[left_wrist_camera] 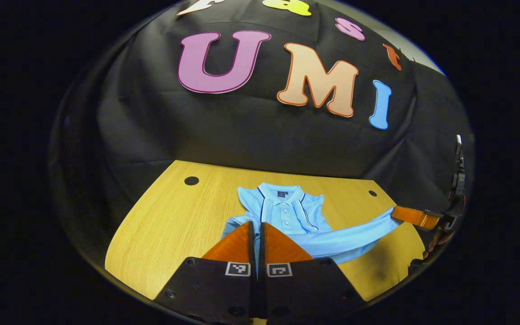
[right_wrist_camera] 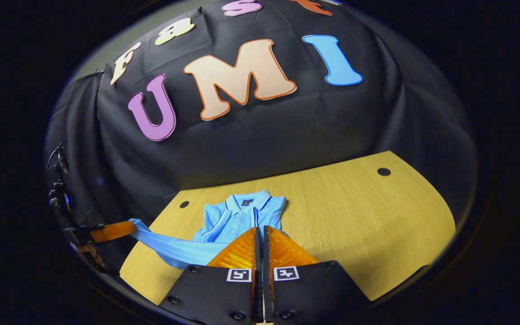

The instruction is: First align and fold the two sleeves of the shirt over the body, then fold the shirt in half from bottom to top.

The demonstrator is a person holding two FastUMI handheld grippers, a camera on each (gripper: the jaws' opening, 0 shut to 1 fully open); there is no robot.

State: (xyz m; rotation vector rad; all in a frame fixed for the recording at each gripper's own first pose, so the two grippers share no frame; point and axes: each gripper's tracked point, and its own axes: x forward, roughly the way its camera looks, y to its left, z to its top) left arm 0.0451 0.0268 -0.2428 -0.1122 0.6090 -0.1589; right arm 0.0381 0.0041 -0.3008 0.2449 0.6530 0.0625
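While the light-blue shirt [left_wrist_camera: 287,212] lies collar-up near the far edge of the wood-grain table [left_wrist_camera: 169,225], I hold one long sleeve [left_wrist_camera: 355,234] stretched out as a smooth band toward the table's side edge. My left tongs [left_wrist_camera: 256,234] are pressed together on shirt fabric; my right tongs [right_wrist_camera: 260,239] are likewise closed, cloth showing between them. The knit looks soft, with dark piping beside the placket.

Shirt [left_wrist_camera: 287,216] hem behind tool [left_wrist_camera: 257,225]
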